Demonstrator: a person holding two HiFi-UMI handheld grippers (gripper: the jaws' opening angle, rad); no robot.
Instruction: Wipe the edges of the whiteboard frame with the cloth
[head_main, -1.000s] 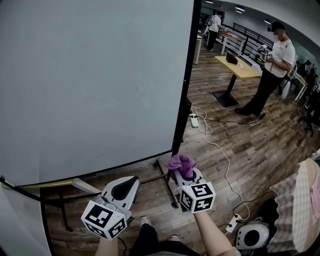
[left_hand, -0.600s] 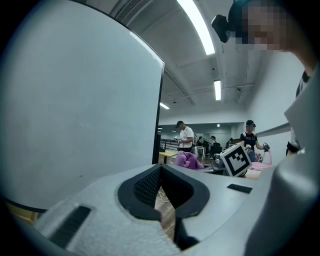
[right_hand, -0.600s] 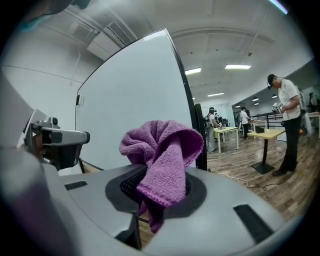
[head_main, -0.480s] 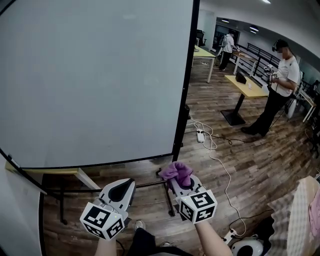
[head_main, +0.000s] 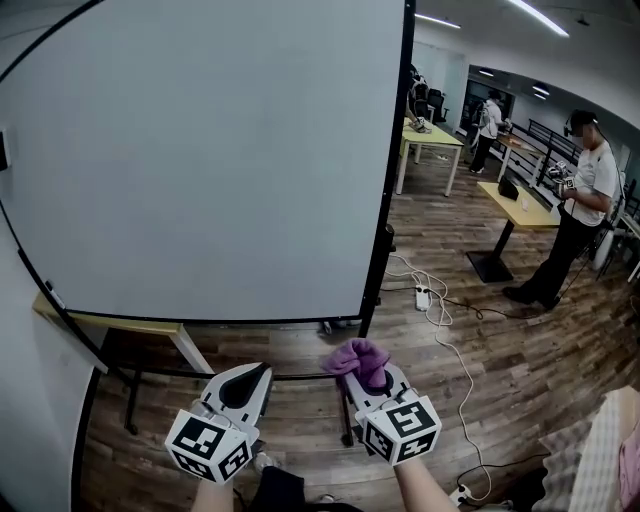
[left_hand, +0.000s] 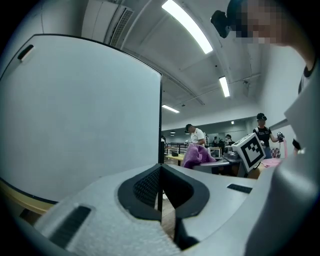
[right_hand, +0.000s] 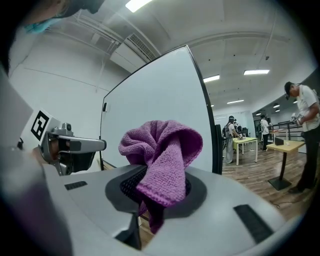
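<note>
near the frame (head_main: 385, 200) lower right corner, the right gripper (head_main: 368, 374) is clenched on the cloth (head_main: 358, 357), which bunches above its jaws, not touching the frame. the left gripper (head_main: 243, 384) is closed on nothing. the cloth is likely soft, light and limp; hold it low, leaving the bunch free for wiping.

Whiteboard (head_main: 200, 150) top, upper-L corner off-frame

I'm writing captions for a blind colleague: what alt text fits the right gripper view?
A bunched purple cloth is pinched in the shut jaws of the right gripper, filling the foreground. Behind it stands a large whiteboard with a black frame; the left gripper shows at far left, and people stand by tables at right.
</note>
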